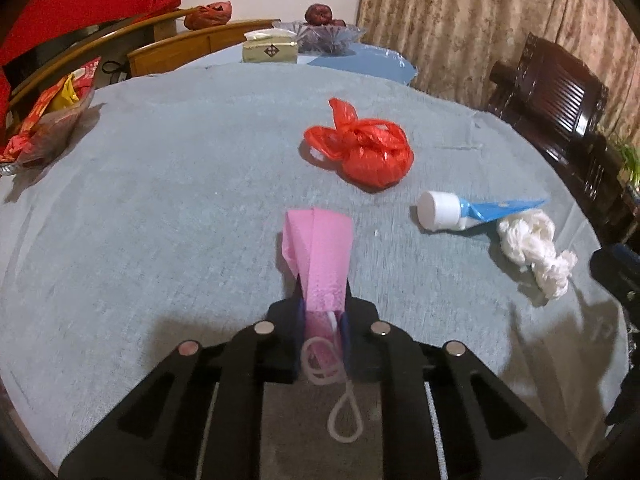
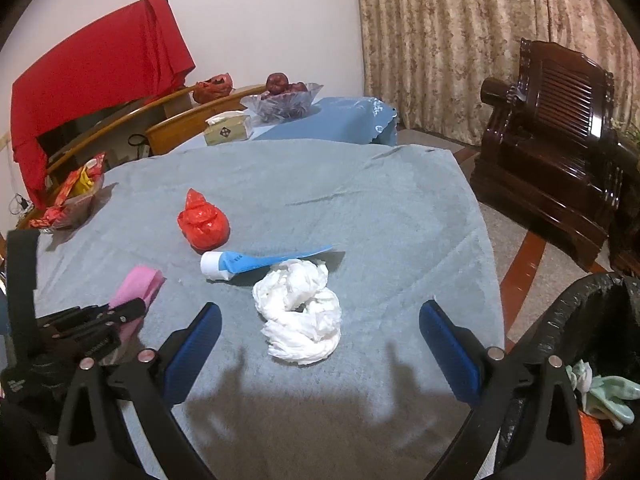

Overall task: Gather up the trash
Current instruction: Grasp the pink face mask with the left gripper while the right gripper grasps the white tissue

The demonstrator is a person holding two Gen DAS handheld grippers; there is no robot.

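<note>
My left gripper (image 1: 322, 308) is shut on a pink face mask (image 1: 320, 256), whose ear loops hang between the fingers; it also shows in the right wrist view (image 2: 138, 286), held by the left gripper (image 2: 132, 310). A knotted red plastic bag (image 1: 364, 148) (image 2: 204, 220), a blue toothpaste tube with a white cap (image 1: 460, 210) (image 2: 256, 262) and crumpled white tissue (image 1: 532, 248) (image 2: 300, 312) lie on the grey tablecloth (image 1: 180, 184). My right gripper (image 2: 320, 332) is open, its blue pads either side of the tissue and just short of it.
A black-lined trash bin (image 2: 588, 320) with trash inside stands at the table's right edge. A snack dish (image 1: 48, 120) sits far left; a tissue box (image 1: 270, 50) and glass fruit bowl (image 1: 320, 34) at the back. A dark wooden armchair (image 2: 560, 140) stands to the right.
</note>
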